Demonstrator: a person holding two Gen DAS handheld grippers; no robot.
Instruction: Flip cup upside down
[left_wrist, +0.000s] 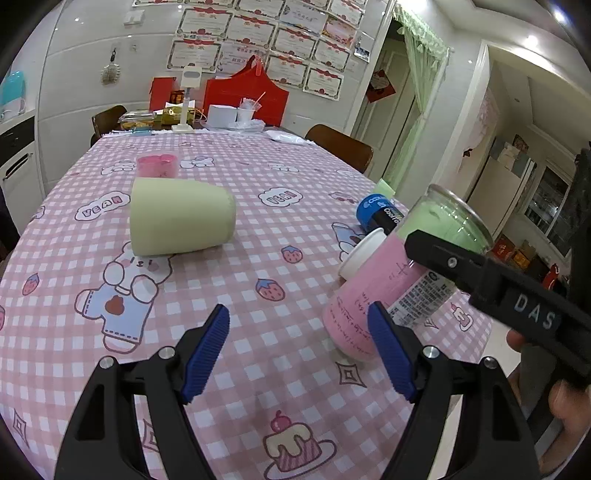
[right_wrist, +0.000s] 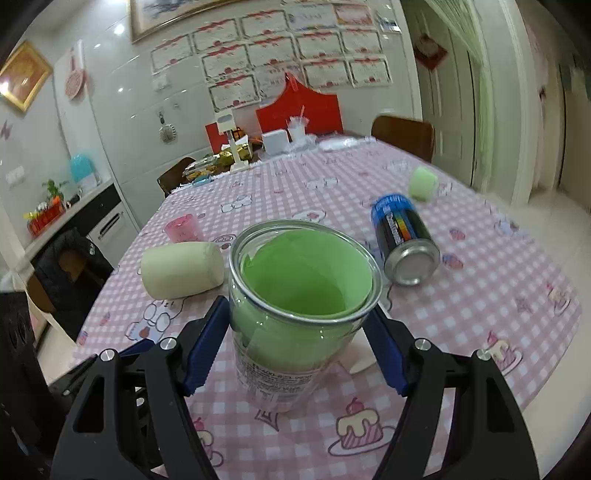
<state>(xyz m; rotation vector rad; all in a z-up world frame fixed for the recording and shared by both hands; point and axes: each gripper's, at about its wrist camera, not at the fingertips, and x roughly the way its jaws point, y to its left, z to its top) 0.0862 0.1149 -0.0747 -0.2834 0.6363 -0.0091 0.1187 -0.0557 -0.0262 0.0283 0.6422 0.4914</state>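
A clear cup with a green and pink paper liner (right_wrist: 295, 295) sits between the blue pads of my right gripper (right_wrist: 295, 325), mouth tilted toward the camera, held above the table. In the left wrist view the same cup (left_wrist: 391, 280) hangs tilted at the right, mouth up and to the right, clamped by the black right gripper (left_wrist: 443, 254). My left gripper (left_wrist: 299, 336) is open and empty, low over the checked tablecloth (left_wrist: 258, 332), to the left of the cup.
A pale green cup (left_wrist: 181, 221) lies on its side on the cloth. A small pink cup (left_wrist: 157, 166) stands behind it. A blue and black can (right_wrist: 402, 240) lies on its side, a small white lid (left_wrist: 362, 254) near it. Clutter and chairs sit at the far end.
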